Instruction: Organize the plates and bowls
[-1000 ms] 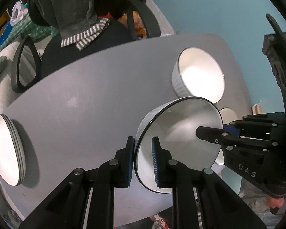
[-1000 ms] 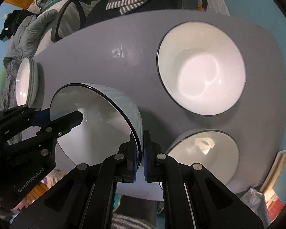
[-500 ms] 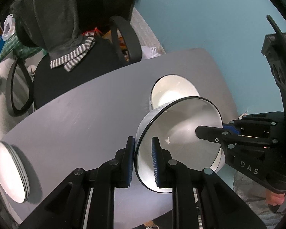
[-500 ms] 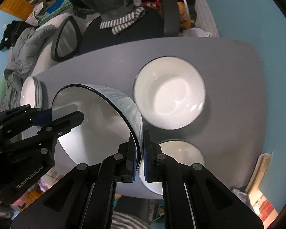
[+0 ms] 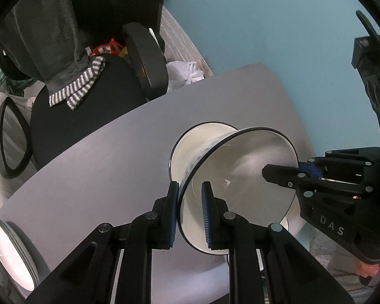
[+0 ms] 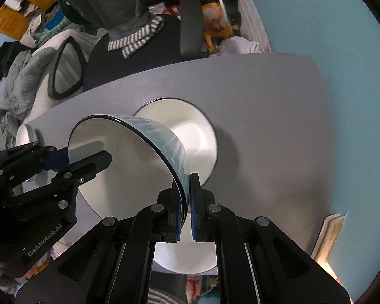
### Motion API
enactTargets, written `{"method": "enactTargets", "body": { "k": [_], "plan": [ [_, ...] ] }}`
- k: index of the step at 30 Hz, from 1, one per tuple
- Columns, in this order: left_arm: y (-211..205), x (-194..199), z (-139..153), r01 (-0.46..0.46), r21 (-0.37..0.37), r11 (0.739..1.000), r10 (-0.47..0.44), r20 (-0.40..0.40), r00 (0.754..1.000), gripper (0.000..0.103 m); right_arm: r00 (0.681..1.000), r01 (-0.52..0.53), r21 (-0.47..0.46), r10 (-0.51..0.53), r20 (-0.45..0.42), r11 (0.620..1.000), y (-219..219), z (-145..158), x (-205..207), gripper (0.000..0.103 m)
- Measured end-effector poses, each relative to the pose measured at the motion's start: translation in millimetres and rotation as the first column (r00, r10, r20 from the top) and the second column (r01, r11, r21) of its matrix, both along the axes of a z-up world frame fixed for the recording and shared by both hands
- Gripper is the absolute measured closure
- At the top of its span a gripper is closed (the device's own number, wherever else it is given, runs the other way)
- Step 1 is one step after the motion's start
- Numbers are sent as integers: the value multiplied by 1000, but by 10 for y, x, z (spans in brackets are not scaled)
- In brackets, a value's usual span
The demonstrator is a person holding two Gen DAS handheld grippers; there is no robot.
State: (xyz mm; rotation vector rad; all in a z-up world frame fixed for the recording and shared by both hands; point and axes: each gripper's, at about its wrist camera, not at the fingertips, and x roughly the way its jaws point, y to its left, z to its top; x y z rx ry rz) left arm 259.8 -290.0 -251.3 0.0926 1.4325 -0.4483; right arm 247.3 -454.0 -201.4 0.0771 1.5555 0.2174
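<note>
Both grippers carry one white bowl with a dark rim (image 5: 243, 182) (image 6: 129, 162) in the air above the grey table (image 5: 88, 177) (image 6: 266, 106). My left gripper (image 5: 190, 190) is shut on its near-left rim, and my right gripper (image 6: 186, 179) is shut on the opposite rim. Each gripper shows in the other's view: the right one (image 5: 286, 174), the left one (image 6: 88, 162). Directly beyond the carried bowl a second white bowl (image 5: 190, 141) (image 6: 195, 131) rests on the table. A third bowl (image 6: 185, 258) lies near the front edge, partly hidden by my fingers.
A stack of white plates (image 5: 10, 253) (image 6: 25, 134) sits at the table's left end. A black office chair (image 5: 93, 101) (image 6: 144, 50) with striped cloth stands behind the table. Blue wall lies to the right, with papers (image 6: 326, 238) at the table's right corner.
Both grippers have carried the bowl across the table until it hangs over the resting bowl. The views have pulled back, so the table and resting bowl look smaller.
</note>
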Motion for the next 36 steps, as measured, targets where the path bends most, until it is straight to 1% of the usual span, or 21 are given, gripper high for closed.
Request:
{"method": "enactTargets", "body": {
  "k": [5, 13, 20, 23, 25, 26, 28, 32, 35, 36],
  "plan": [
    [-101, 78, -128, 9, 11, 1000, -8, -21, 1000, 86, 1000, 4, -6, -4, -16, 1000, -71, -109, 102, 97],
    [-139, 163, -318, 3, 27, 1000, -2, -53, 999, 86, 999, -10, -23, 9, -50, 1000, -67, -302, 197, 97],
    [-113, 181, -384, -13, 15, 1000, 14, -79, 997, 86, 999, -19, -37, 18, -44, 999, -77, -326, 250, 96],
    [-110, 182, -406, -6, 16, 1000, 7, -81, 997, 86, 999, -23, -46, 21, -45, 999, -71, -327, 262, 96],
    [-111, 183, -403, -6, 21, 1000, 8, -76, 997, 86, 999, -25, -38, 23, -44, 999, -65, -330, 272, 91],
    [-112, 181, -399, -10, 21, 1000, 11, -77, 997, 86, 999, -26, -37, 24, -48, 999, -62, -336, 275, 90],
    [-113, 176, -397, -12, 17, 1000, 14, -78, 997, 83, 998, -24, -49, 21, -59, 998, -55, -372, 275, 88],
    [-122, 167, -387, -12, 21, 1000, 14, -79, 997, 82, 998, -31, -66, 27, -61, 997, -33, -429, 224, 87],
    [-140, 157, -382, -8, 13, 1000, 9, -84, 996, 74, 998, -31, -64, 27, -62, 997, -41, -444, 185, 87],
    [-148, 151, -381, -6, 8, 1000, 7, -86, 996, 69, 998, -27, -66, 23, -60, 997, -53, -447, 169, 84]
  ]
}}
